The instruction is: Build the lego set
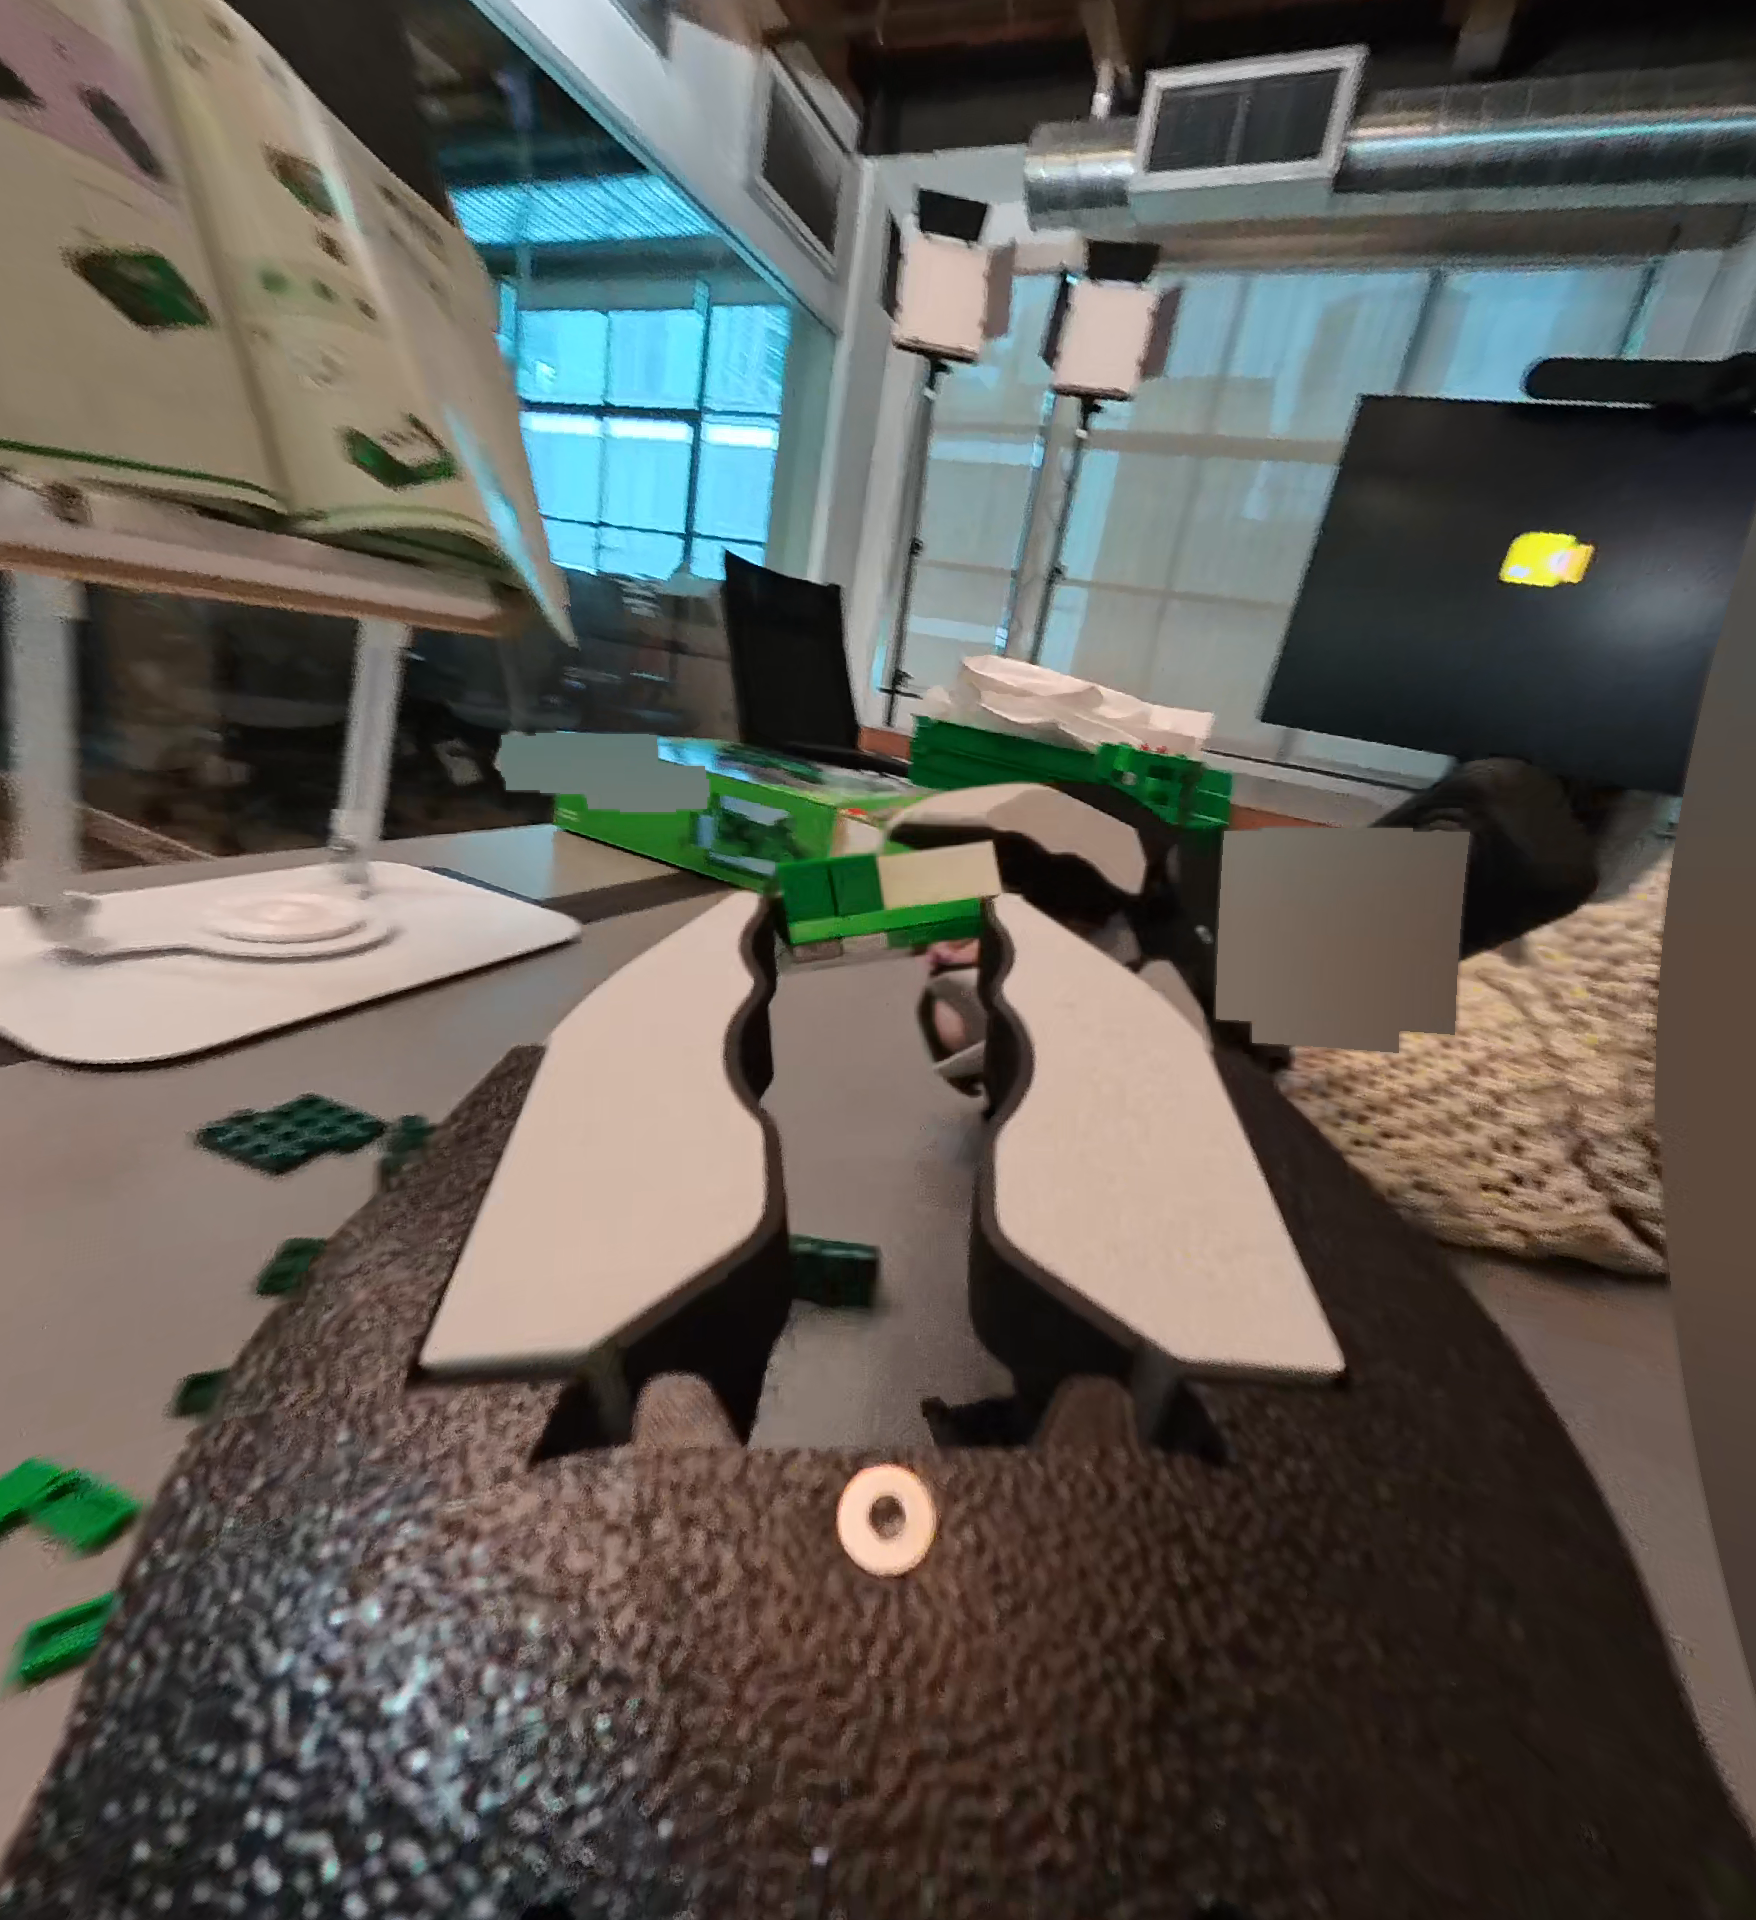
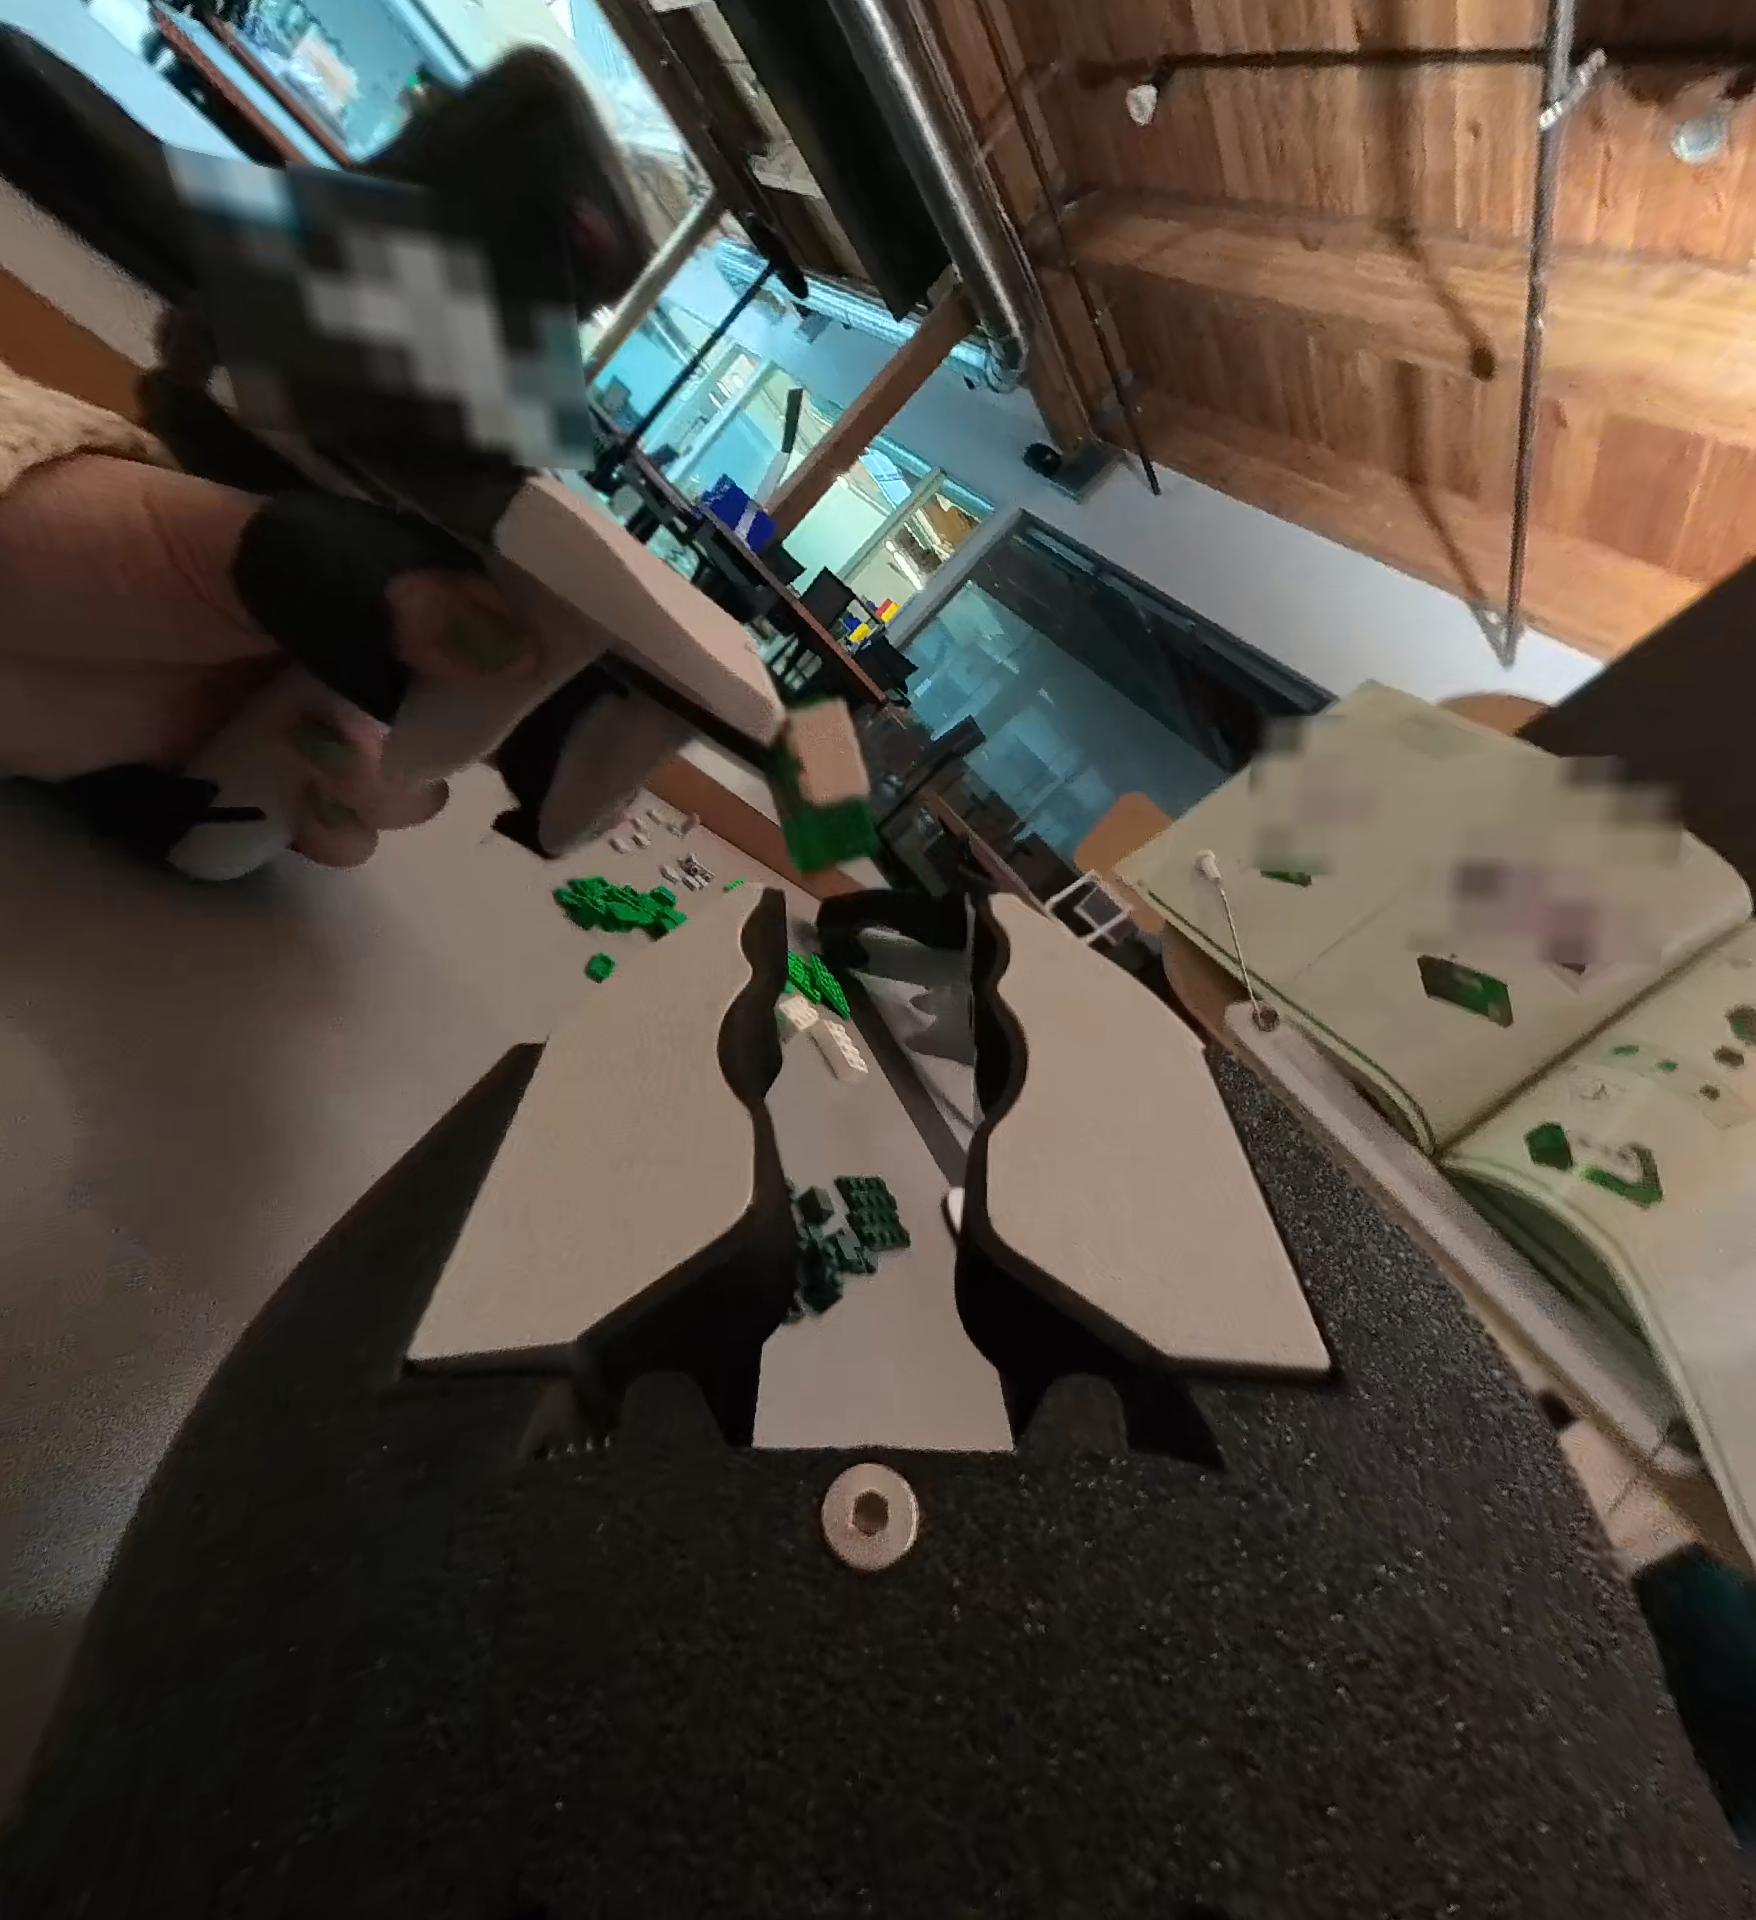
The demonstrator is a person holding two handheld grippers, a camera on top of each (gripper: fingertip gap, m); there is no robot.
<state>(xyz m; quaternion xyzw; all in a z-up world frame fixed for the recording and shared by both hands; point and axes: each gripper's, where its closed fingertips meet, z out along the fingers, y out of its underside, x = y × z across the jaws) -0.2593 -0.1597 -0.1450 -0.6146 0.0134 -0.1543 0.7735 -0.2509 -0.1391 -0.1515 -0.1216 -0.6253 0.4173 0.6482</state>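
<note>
My left gripper (image 1: 879, 930) is shut on a small green Lego assembly with a tan piece on top (image 1: 884, 894), held at the fingertips above the grey table (image 1: 74, 1247). In the right wrist view the same assembly (image 2: 822, 810) hangs from the left gripper (image 2: 780, 748), which a hand holds at upper left. My right gripper (image 2: 879, 909) is open and empty, its tips just under the assembly. It shows in the left wrist view (image 1: 1009, 821) right behind the tan piece. Whether it touches the assembly is unclear.
An open instruction book (image 1: 178, 260) rests on a white stand (image 1: 230, 956) on the table, also seen in the right wrist view (image 2: 1476, 1039). Loose dark green plates (image 2: 858, 1216), a bright green pile (image 2: 625, 904) and white bricks (image 2: 838, 1044) lie on the table. A green box (image 1: 749, 821) sits behind. Less than 4 cm separates the two grippers' tips.
</note>
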